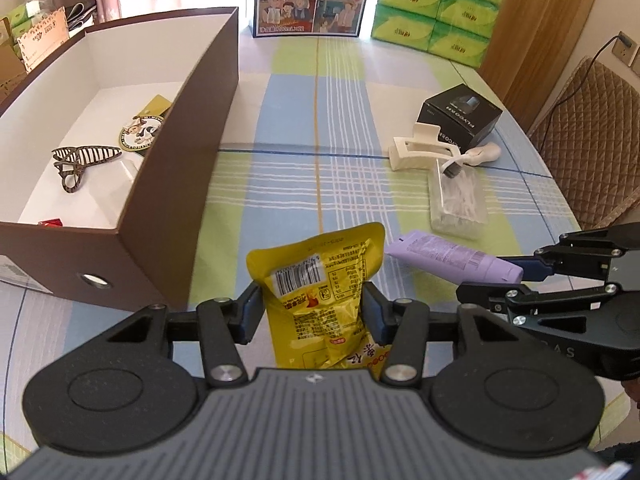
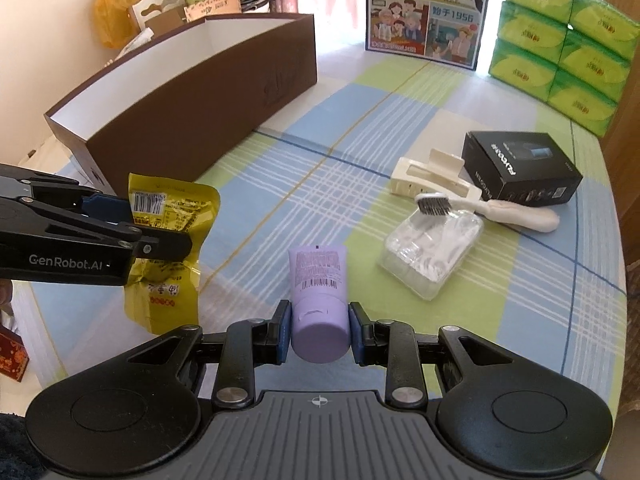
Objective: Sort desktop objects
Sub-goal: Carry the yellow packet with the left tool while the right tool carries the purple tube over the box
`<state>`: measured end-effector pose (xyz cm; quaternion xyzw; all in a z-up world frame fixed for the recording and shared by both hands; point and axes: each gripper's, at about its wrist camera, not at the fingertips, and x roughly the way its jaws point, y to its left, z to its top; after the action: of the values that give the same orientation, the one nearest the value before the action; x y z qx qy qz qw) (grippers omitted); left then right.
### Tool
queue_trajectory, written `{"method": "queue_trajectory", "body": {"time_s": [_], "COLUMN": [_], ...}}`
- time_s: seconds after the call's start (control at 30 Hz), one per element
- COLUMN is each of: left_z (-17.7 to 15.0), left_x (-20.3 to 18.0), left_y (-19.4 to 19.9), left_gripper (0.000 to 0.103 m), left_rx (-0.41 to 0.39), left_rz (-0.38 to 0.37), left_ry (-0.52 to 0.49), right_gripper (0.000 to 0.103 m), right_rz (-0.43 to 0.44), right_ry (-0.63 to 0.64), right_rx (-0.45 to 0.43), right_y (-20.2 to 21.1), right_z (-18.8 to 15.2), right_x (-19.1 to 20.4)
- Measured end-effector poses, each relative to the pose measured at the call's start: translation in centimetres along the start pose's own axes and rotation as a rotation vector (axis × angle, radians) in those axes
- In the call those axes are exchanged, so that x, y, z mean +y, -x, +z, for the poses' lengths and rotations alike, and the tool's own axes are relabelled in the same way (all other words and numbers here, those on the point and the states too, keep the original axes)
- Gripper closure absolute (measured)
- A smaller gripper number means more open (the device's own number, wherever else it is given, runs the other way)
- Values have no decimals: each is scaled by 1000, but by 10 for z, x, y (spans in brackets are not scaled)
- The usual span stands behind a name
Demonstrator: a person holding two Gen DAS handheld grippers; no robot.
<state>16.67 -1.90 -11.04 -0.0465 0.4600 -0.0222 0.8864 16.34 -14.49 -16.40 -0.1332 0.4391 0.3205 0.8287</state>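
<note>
Holding both items | left claw (image 1: 312,306) pinches yellow snack pouch (image 1: 320,280) mid-body: soft, light, crinkly | right claw (image 2: 319,330) clamps purple tube (image 2: 319,300) at cap end: squeezable, smooth

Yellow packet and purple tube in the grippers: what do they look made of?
Yellow packet: likely thin plastic or foil film, glossy; it crinkles and creases where the left gripper pinches it. Purple tube: apparently soft matte plastic with a flat crimped end and smooth cap, held in the right gripper.
</note>
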Motion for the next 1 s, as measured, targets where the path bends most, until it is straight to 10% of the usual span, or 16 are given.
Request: {"method": "queue_trajectory", "body": {"time_s": [1.0], "left_z": [39], "left_x": [52], "left_y": [96], "left_gripper": [57], "left_rx": [-245], "left_rz": [9], "left_ry": [111], "right_gripper": [77], "right_rz": [109], "right_ry": [70], "right_rx": [-227], "right_y": [43], "right_z": [80], "right_x": [57]}}
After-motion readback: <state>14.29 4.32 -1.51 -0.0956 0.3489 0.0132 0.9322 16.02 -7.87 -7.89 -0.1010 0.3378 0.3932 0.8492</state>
